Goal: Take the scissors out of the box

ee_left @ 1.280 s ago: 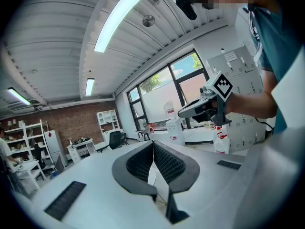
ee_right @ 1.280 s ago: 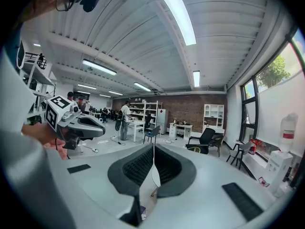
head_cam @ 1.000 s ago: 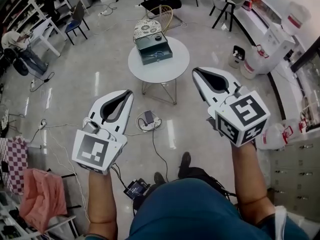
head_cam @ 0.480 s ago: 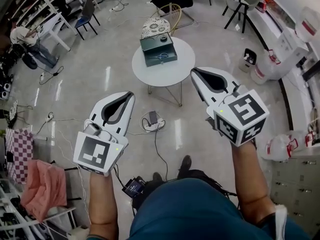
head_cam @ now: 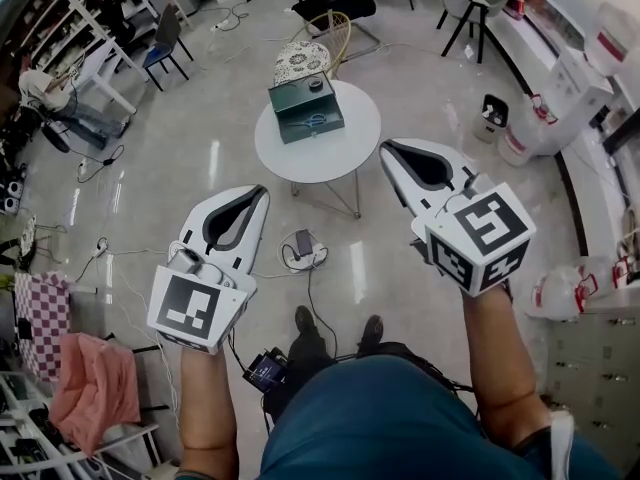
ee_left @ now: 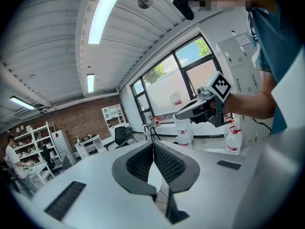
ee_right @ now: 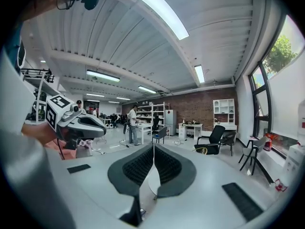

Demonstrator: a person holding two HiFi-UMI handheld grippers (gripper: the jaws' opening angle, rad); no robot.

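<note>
Both hand-held grippers are clenched shut and empty, held side by side in the air above the floor. The left gripper [head_cam: 259,191] has its jaws pressed together with nothing between them, and so does the right gripper [head_cam: 386,149]. Both point toward a round white table [head_cam: 350,153], well apart from them. A dark green box [head_cam: 297,99] sits on it. The scissors [head_cam: 316,120] show as a small pale bluish shape in the box's nearer part, lying roughly crosswise. They are too small to tell which way the tips point.

round white table [head_cam: 345,153], green box [head_cam: 306,109] on it
</note>
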